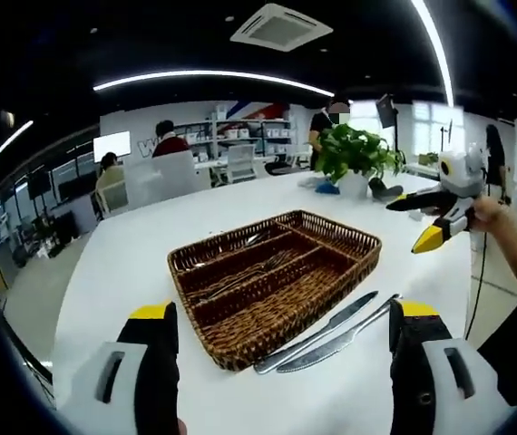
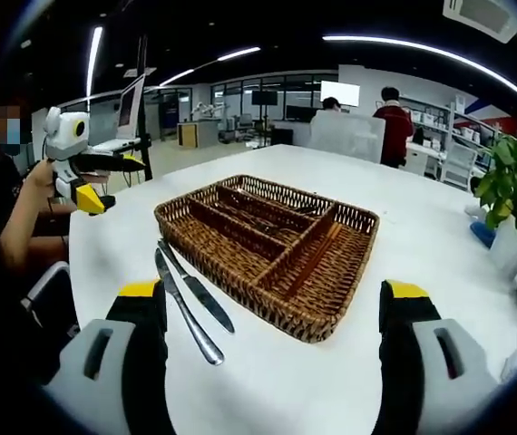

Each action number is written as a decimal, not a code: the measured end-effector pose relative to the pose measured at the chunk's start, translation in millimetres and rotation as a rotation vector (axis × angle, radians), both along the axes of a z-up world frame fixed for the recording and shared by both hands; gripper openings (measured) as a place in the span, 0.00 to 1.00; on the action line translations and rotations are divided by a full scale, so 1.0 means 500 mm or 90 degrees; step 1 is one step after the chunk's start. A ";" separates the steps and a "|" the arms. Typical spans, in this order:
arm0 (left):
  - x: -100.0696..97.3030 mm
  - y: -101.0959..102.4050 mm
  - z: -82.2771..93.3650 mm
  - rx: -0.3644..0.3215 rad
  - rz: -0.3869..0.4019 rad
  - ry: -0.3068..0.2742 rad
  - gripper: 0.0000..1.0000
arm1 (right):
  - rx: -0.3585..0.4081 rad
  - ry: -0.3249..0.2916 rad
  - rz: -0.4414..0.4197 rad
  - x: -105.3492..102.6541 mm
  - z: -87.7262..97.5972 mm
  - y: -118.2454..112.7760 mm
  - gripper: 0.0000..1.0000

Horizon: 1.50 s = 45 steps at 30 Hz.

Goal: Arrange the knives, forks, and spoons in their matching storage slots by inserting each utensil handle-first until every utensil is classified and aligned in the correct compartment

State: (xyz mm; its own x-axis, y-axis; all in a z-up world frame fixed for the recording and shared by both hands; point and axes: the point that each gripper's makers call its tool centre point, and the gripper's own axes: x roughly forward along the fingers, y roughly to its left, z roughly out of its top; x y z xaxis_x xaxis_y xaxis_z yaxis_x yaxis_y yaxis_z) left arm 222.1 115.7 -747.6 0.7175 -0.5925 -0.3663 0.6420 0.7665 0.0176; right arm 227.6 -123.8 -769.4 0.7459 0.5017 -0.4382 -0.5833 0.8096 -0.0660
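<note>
A brown wicker tray [image 1: 240, 340] with long compartments sits mid-table, also seen in the right gripper view [image 2: 331, 322]. Forks [image 1: 257, 272] lie in its middle slot; other metal pieces farther back are too small to name. Two table knives [image 1: 326, 331] lie side by side on the table by the tray's right edge, which appear left of the tray in the right gripper view [image 2: 190, 304]. My left gripper [image 1: 283, 311] hovers open before the tray, empty. My right gripper [image 2: 272, 290] is open and empty too. Each shows in the other view, raised off the table: right gripper [image 1: 414, 224], left gripper [image 2: 118, 186].
The white table [image 1: 122, 263] is wide and rounded. A potted plant [image 1: 356, 154] stands at its far side, near a blue item [image 1: 326, 188]; the plant [image 2: 512, 190] is at the right in the right gripper view. People and desks are beyond.
</note>
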 end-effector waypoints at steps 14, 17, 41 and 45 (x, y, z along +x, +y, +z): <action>-0.019 0.005 -0.025 0.010 -0.011 0.008 0.98 | -0.049 0.036 0.061 -0.021 -0.021 0.032 0.92; -0.025 0.002 -0.037 0.023 -0.026 0.010 0.93 | -0.058 0.046 0.083 -0.031 -0.027 0.046 0.90; -0.068 -0.101 -0.167 0.299 -0.389 0.111 0.35 | -0.104 0.112 0.154 -0.077 -0.085 0.088 0.85; -0.062 -0.101 -0.185 0.344 -0.427 0.128 0.32 | -0.107 0.117 0.156 -0.083 -0.091 0.091 0.84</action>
State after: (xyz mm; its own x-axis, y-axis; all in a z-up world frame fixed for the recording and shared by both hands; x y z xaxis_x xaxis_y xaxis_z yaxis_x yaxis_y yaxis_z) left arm 191.0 65.2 -840.1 0.1732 -0.5753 -0.7994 0.9833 0.1473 0.1070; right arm 186.2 -78.2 -814.9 0.5132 0.5656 -0.6455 -0.7738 0.6302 -0.0630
